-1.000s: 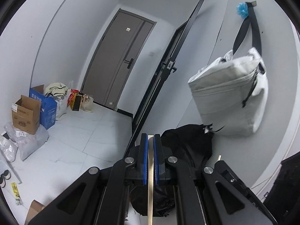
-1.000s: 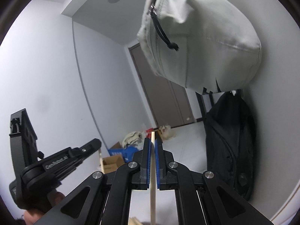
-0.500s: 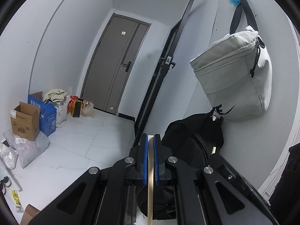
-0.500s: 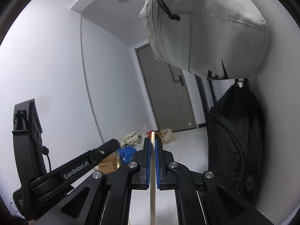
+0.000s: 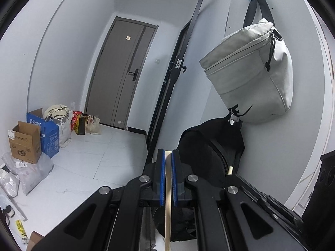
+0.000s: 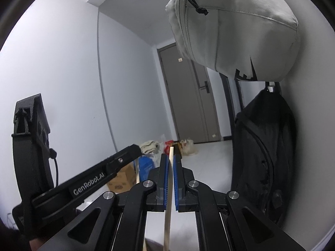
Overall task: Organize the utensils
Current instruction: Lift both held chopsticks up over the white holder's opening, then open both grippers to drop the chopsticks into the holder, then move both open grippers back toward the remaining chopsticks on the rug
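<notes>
chopstick point(image 5: 168, 190) clamped between each gripper (left point(image 5: 168, 156), right point(image 6: 171, 159)), tip poking forward.

Home entryway; door point(image 5: 123, 73), hung bags point(image 5: 251, 79), boxes point(image 5: 26, 142)

Soft even daylight, strong fisheye warping

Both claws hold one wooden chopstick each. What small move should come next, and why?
Probably lower both further, grips kept. The left claw clamps a chopstick and the right claw clamps another chopstick, yet both views show only walls and hanging bags, no holder.
</notes>
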